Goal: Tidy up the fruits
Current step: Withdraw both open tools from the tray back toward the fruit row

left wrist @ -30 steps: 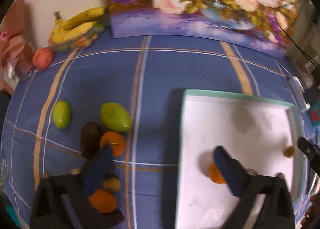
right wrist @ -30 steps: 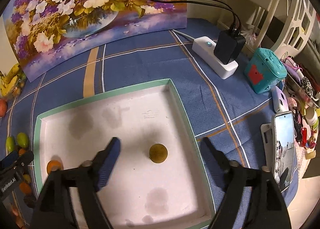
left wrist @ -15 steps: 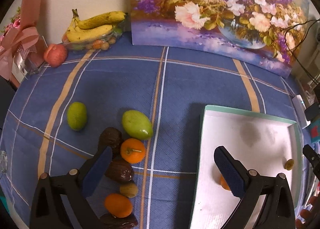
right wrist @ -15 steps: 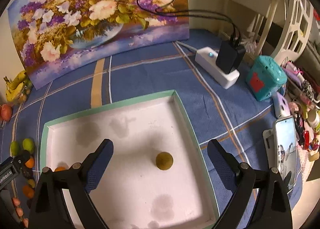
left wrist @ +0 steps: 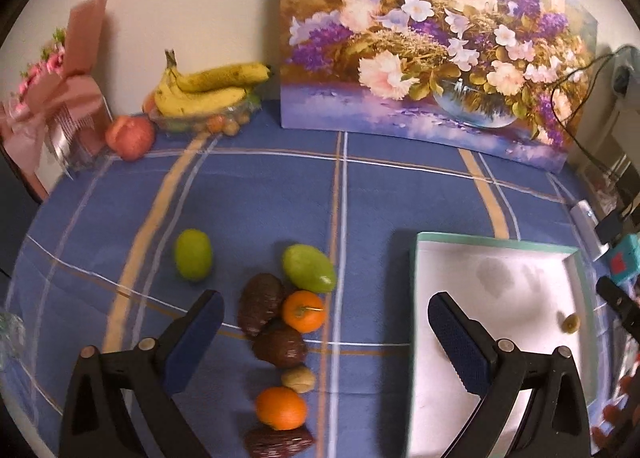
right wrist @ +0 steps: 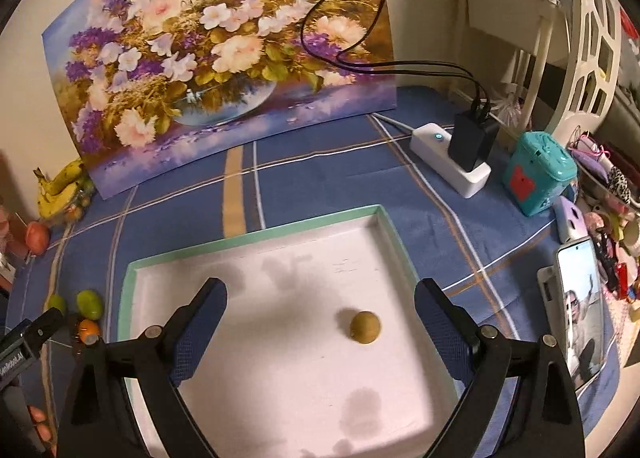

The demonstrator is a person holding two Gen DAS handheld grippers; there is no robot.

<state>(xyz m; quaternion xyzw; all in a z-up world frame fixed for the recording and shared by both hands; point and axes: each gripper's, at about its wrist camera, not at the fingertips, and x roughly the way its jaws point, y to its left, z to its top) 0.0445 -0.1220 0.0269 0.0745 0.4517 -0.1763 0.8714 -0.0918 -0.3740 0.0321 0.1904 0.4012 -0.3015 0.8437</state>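
Observation:
A white tray with a green rim (left wrist: 496, 244) (right wrist: 256, 236) lies on the blue tablecloth. A small brown-green fruit (right wrist: 365, 327) (left wrist: 570, 322) sits in it. Left of the tray lies a cluster of fruit: two green mangoes (left wrist: 308, 268) (left wrist: 193, 254), two oranges (left wrist: 303, 310) (left wrist: 281, 407), dark brown fruits (left wrist: 260, 298) (left wrist: 280, 346) and a small tan one (left wrist: 298, 378). My left gripper (left wrist: 320, 334) is open and empty above the cluster. My right gripper (right wrist: 320, 322) is open and empty above the tray.
A flower painting (left wrist: 432, 49) leans on the wall at the back. Bananas (left wrist: 208, 87) and an apple (left wrist: 130, 136) sit back left by a pink bouquet (left wrist: 52, 97). A power strip with charger (right wrist: 460, 157), teal box (right wrist: 538, 173) and phone (right wrist: 580, 298) lie right.
My left gripper has moved left off the tray to over the fruit cluster and pulled back; the orange in the tray has left its view. My right gripper has risen and drawn back.

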